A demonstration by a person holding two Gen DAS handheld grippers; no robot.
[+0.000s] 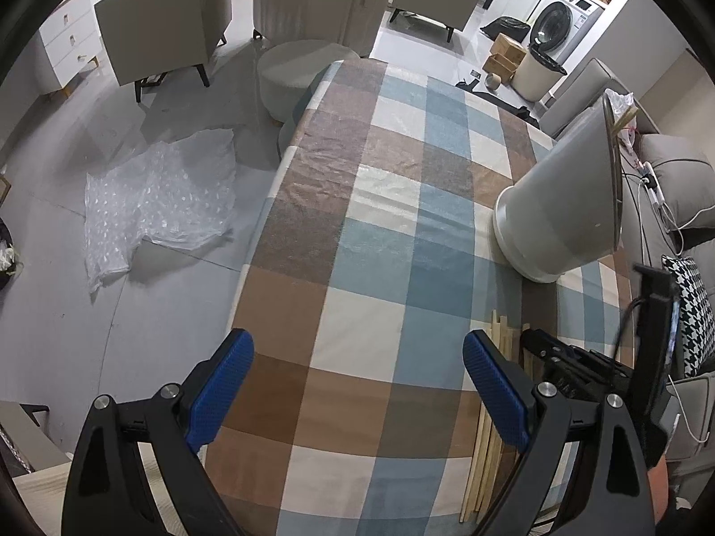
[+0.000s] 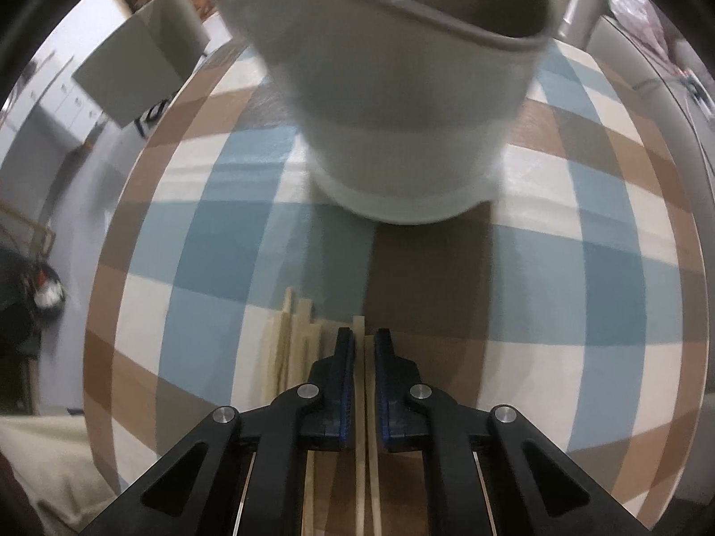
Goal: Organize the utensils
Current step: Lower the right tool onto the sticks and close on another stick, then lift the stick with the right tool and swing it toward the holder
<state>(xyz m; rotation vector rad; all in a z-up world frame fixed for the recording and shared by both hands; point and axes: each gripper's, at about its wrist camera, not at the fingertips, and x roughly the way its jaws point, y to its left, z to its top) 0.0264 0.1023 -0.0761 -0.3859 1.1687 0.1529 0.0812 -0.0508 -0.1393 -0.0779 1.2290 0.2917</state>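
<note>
A: Left wrist view first. What are the fingers doing?

B: The left gripper (image 1: pixel 357 384) has its 2 blue-padded fingers (image 1: pixel 221 384) spread wide, with nothing between them but the checked tablecloth (image 1: pixel 357 232). It hangs above the cloth.

A: And the utensils?

B: A bundle of wooden chopsticks (image 1: pixel 487 442) lies flat on the cloth just outside the right-hand finger, running along it and partly hidden behind its pad. Ahead of that finger and off to its right stands a grey holder (image 1: pixel 563 205), wider at the rim than at the base. Something thin pokes over its rim, but I cannot tell what.

A: Is the other tool visible there?

B: Yes, the right gripper (image 1: pixel 576 364) shows as black hardware just beyond the chopsticks, to the right of the right-hand finger.

A: Right wrist view, then?

B: That gripper (image 2: pixel 364 348) has its fingers nearly together, pinching a pair of chopsticks (image 2: pixel 361 357) that run lengthwise between the pads. More sticks (image 2: pixel 292 339) lie on the cloth just left of the left-hand finger. The holder (image 2: pixel 402 125) stands straight ahead of the fingertips, apart from the stick ends, with a stretch of checked cloth (image 2: pixel 581 268) between. The picture is blurred.
</note>
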